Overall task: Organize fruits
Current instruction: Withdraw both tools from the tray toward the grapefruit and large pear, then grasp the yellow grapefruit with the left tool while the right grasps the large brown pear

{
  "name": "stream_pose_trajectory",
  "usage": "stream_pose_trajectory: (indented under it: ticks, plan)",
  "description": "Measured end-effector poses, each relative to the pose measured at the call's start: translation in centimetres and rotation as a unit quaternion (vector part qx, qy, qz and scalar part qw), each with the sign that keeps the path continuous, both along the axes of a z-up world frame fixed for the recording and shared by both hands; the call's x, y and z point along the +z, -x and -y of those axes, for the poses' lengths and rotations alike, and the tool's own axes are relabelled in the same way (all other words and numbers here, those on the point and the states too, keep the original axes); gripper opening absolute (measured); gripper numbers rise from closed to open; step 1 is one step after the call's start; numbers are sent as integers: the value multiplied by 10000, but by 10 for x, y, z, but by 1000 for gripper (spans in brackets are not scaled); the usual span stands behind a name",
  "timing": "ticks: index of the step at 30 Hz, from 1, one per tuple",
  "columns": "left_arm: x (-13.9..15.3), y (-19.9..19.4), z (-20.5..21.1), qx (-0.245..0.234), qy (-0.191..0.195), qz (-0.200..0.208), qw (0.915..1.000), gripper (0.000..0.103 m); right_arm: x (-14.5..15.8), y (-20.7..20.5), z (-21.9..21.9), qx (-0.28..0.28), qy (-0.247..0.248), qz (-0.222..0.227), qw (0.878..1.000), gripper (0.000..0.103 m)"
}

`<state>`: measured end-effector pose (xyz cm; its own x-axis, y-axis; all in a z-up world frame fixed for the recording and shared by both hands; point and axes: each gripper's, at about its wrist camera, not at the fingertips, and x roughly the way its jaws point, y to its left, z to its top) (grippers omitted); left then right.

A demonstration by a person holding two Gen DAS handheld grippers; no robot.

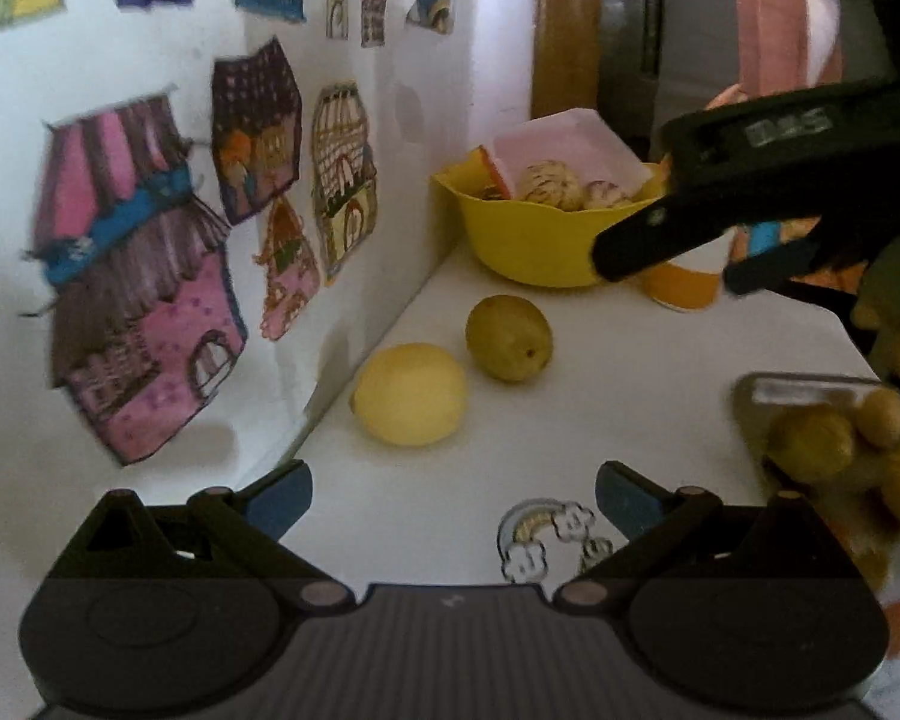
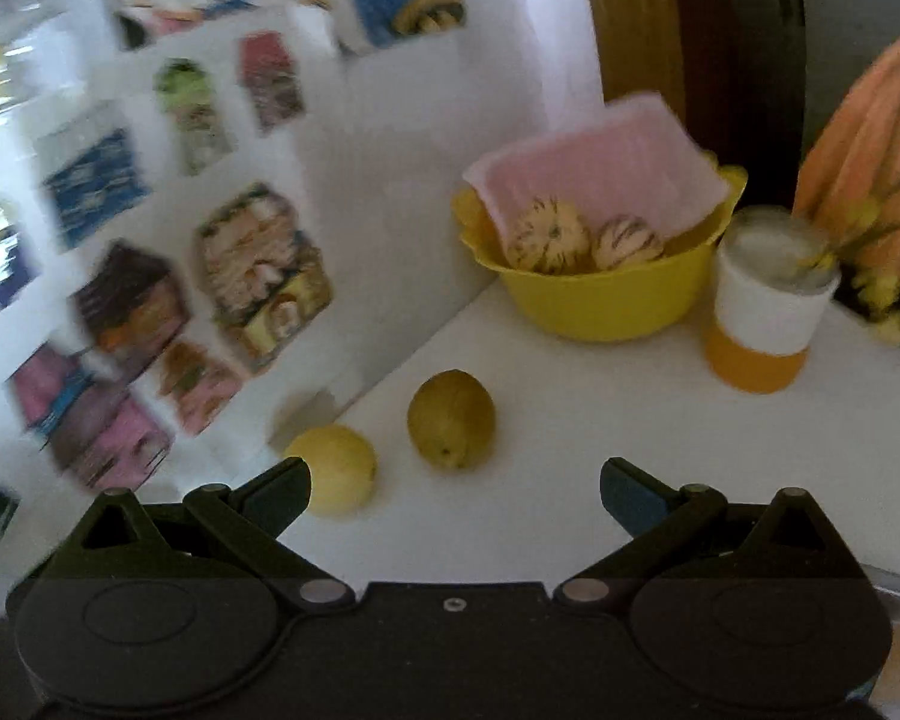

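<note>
Left gripper point(image 1: 453, 501) and right gripper point(image 2: 455, 498): both spread wide, holding nothing. Yellow lemon point(image 1: 410, 393) and greenish lemon point(image 1: 509, 338) lie loose near the table's point(image 1: 630, 372) wall edge; yellow bowl point(image 2: 606, 294) sits in the back corner.

Risk: round fruit could roll from a pinch, and the crossing grippers may collide.

Only the left view shows the tray of fruit point(image 1: 834, 438) at the right edge; only the right shows the whole orange-and-white cup point(image 2: 762, 312).

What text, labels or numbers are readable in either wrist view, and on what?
None can be read for certain.
Pale characters on the right gripper body, seen from the left wrist camera: blurred and apparently upside down, unreadable.
White label on the clear fruit tray: too blurred to read.
Paper drawings on the wall: pictures only, no lettering visible.
Rainbow sticker on the table: no text.
Orange and white cup: no print visible.
</note>
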<state>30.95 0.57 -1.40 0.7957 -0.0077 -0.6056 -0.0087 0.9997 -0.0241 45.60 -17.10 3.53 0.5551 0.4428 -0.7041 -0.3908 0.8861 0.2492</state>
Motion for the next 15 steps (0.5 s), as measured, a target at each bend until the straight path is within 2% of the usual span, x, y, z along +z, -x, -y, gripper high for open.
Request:
stream_pose_trajectory:
  ticks: [4, 8, 15]
  plan:
    - [-12, -24, 1, 141, -195, 76, 9997, 102, -26, -34, -11, -47, -59, -146, 9999, 101]
    - [-25, -44, 5, 229, -456, 121, 9986, 102, -49, -59, -20, -76, -112, -365, 9992, 92]
    - [-38, -68, 9, 335, -583, 147, 9976, 100, -77, -78, -31, 13, -242, -655, 9976, 80]
